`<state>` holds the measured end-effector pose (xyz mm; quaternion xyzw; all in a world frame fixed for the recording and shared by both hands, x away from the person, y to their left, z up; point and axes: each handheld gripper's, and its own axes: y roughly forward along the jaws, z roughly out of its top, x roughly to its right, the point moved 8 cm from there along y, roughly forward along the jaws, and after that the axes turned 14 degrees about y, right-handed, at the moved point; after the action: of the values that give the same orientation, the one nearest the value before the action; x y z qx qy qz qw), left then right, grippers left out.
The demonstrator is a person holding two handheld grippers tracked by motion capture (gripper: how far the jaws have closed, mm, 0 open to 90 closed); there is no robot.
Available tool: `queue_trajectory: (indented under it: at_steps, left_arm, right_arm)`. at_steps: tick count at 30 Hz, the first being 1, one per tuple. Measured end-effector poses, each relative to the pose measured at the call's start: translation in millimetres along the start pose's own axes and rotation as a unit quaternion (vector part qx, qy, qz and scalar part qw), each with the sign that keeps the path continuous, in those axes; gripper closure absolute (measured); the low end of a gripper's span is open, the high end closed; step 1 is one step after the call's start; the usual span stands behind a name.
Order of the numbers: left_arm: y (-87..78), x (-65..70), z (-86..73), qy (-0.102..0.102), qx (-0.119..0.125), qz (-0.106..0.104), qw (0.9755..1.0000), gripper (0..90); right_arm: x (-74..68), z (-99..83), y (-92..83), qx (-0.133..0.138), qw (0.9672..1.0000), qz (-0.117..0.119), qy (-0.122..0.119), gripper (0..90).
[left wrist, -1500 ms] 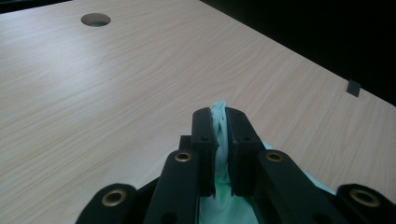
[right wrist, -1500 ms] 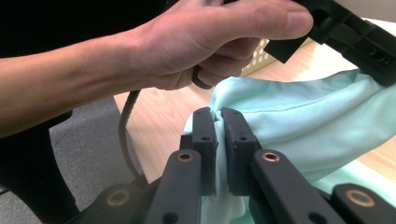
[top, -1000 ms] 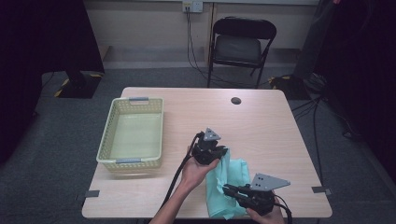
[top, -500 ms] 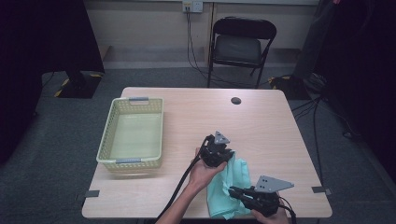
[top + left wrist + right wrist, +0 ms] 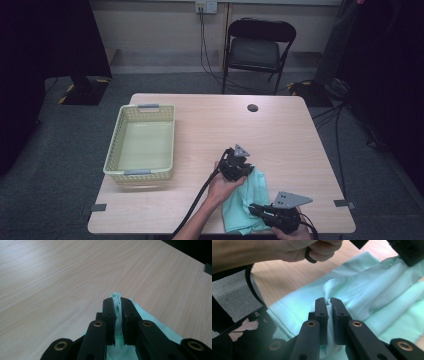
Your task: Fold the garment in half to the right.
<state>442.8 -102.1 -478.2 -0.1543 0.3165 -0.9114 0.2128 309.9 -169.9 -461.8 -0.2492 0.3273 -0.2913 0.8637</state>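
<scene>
Cloth (image 5: pixel 241 206) long axis toward table's near edge, pinched by both tools

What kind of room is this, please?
Probably a lab or office room set up for recording, not a home. A plain wooden table stands on grey carpet, with a folding chair by the wall and loose cables on the floor.

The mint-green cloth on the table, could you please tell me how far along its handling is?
Done: both grippers have gripped the mint-green cloth; the left gripper and the right gripper each pinch a fold. In hand: the cloth lies rumpled at the table's near edge. Left: probably spreading or folding it, perhaps for the empty basket.
</scene>
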Motion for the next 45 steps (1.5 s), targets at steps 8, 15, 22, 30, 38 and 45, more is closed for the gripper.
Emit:
queue_trajectory:
  at_steps: [8,15,22,30,38,45]
  left_arm:
    - [7.1,-1.0,-11.8,-0.005,-0.005,-0.006,1.0000,83.1]
    - [10.1,-2.2,-17.0,-0.004,-0.007,-0.008,0.9999,82.7]
    - [15.0,-2.3,-21.5,0.008,-0.010,-0.003,0.9999,82.0]
    - [14.3,-4.0,-22.2,0.008,-0.008,0.004,0.9999,75.2]
    - [8.3,-10.8,-21.7,-0.011,-0.012,0.017,0.9997,52.5]
    - [-0.7,-15.2,-18.7,-0.004,0.006,0.031,0.9995,33.5]
  right_arm:
    - [11.9,-9.2,4.2,-0.020,0.9997,-0.010,0.006,84.4]
    - [17.7,-14.8,10.7,-0.031,0.9993,-0.022,0.006,83.5]
    - [16.1,-16.1,12.4,-0.031,0.9991,-0.028,-0.007,80.2]
    - [12.1,-16.0,11.4,-0.032,0.9993,-0.019,-0.004,64.4]
    - [13.5,-14.0,9.7,-0.024,0.9995,-0.023,0.003,44.7]
    - [17.7,-9.0,8.0,-0.012,0.9986,-0.049,0.015,27.4]
